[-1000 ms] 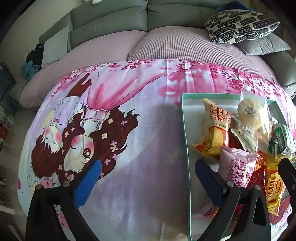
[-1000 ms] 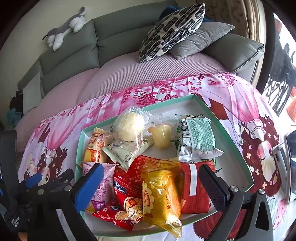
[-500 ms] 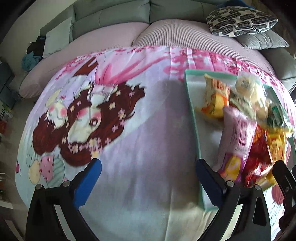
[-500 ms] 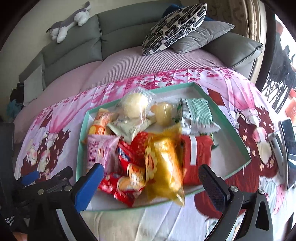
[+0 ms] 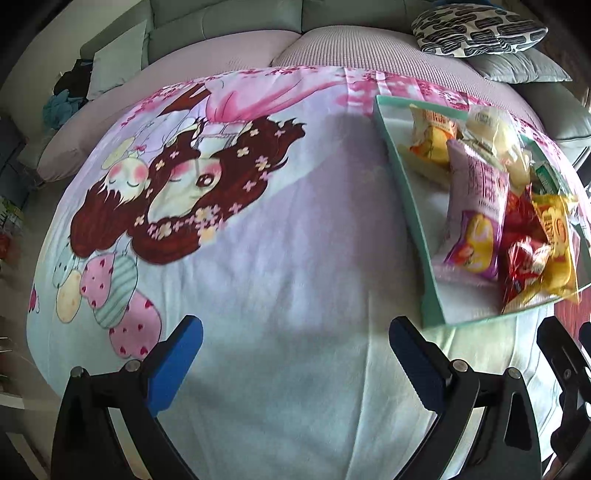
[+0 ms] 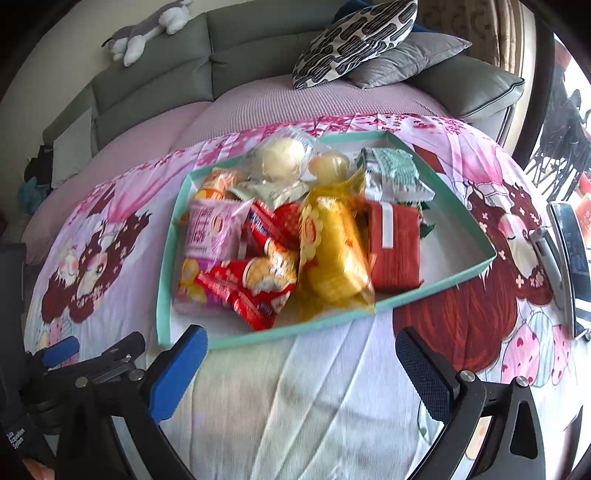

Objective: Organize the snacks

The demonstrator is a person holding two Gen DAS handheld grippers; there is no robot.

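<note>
A shallow teal tray (image 6: pixel 168 258) (image 5: pixel 406 192) lies on a cartoon-print cloth and holds several wrapped snacks: a pink packet (image 6: pixel 210 236) (image 5: pixel 476 206), a red packet (image 6: pixel 255 284), a yellow packet (image 6: pixel 332 254), a dark red pack (image 6: pixel 395 247), a green-and-white pack (image 6: pixel 395 170) and a clear-wrapped bun (image 6: pixel 280 158). My right gripper (image 6: pixel 299 365) hangs open in front of the tray's near edge, holding nothing. My left gripper (image 5: pixel 295 354) is open over bare cloth, left of the tray's near corner.
A grey sofa (image 6: pixel 258 48) with a patterned cushion (image 6: pixel 351 40) and a plush toy (image 6: pixel 147 33) stands behind. A dark device with a silver stand (image 6: pixel 565 251) lies on the cloth's right edge. Left of the tray, the cloth (image 5: pixel 258 240) carries nothing.
Both grippers have pulled back toward me and risen; the tray now sits farther from the fingers. Both stay open.
</note>
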